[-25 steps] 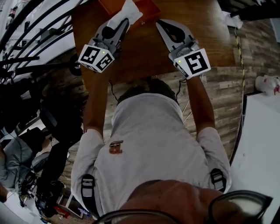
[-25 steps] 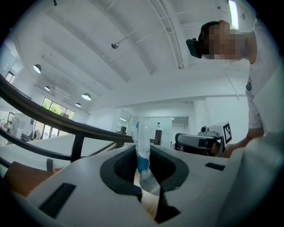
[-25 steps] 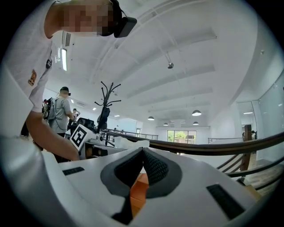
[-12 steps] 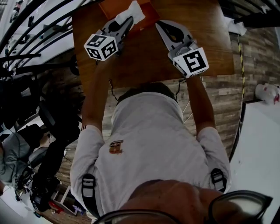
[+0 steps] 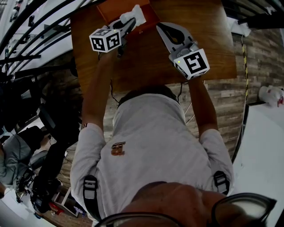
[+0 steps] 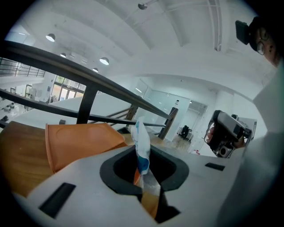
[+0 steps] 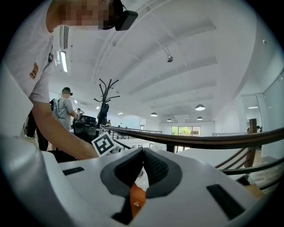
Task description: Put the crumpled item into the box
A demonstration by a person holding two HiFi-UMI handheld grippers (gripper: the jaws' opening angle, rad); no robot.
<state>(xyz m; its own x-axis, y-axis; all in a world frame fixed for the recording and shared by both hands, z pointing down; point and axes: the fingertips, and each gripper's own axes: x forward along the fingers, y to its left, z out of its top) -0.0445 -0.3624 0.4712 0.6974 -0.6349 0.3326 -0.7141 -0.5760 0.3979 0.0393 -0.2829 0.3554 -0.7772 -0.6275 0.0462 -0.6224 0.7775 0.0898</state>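
Observation:
The crumpled item is a white wad with blue print, and my left gripper is shut on it. In the left gripper view the wad stands up between the dark pads. It hangs over the near edge of the orange box, which shows to the left of the jaws in that view. My right gripper lies level over the wooden table, to the right of the box. Its jaws are shut with nothing between them.
The table ends close in front of the person. Dark railings run along its left side. A wood-plank floor lies to the right. Beyond the railing, people stand in a bright hall.
My left gripper has carried the crumpled item forward and down to the box's edge, and its marker cube has rolled. My right gripper has edged slightly forward.

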